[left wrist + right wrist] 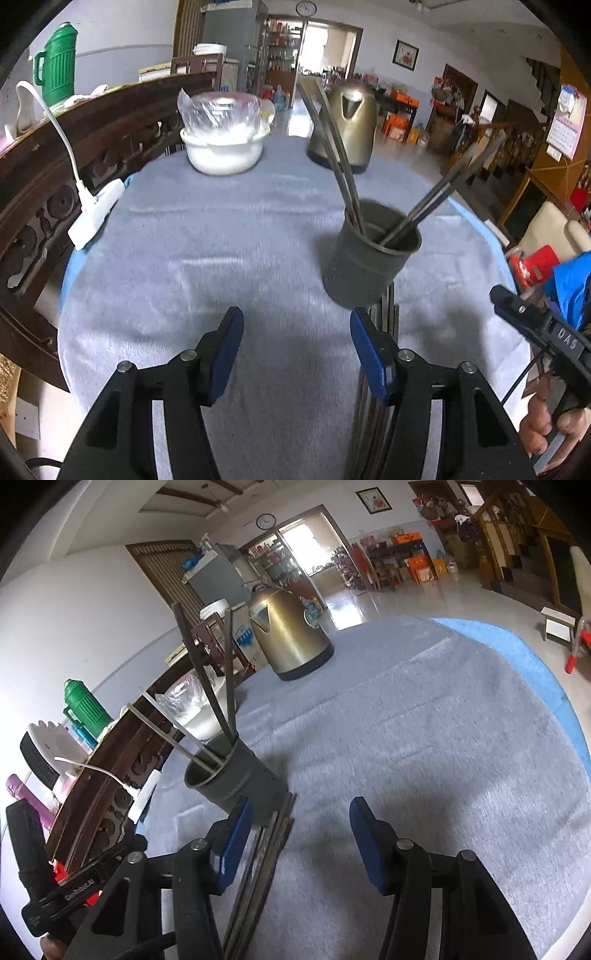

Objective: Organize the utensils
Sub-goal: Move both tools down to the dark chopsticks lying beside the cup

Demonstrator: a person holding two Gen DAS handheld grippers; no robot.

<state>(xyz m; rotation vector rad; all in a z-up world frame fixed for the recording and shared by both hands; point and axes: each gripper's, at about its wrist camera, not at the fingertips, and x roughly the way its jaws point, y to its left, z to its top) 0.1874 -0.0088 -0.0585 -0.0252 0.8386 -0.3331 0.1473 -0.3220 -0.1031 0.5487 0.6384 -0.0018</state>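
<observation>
A round grey metal holder point(369, 254) is standing on fuzzy grey cloth point(221, 258), holding four slim chopsticks point(343, 155); more chopsticks point(258, 867) are lying before it. The left gripper point(297, 354) and right gripper point(301, 843) are both gaping, released, grasping nothing.

Chopsticks point(345, 173) in holder point(369, 258), loose chopsticks point(258, 867) before it, kettle point(345, 125) behind, bowl point(223, 147) behind-left

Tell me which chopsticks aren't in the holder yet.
The bundle of chopsticks lying flat on the grey cloth in front of the holder; the other chopsticks stand upright inside it.
</observation>
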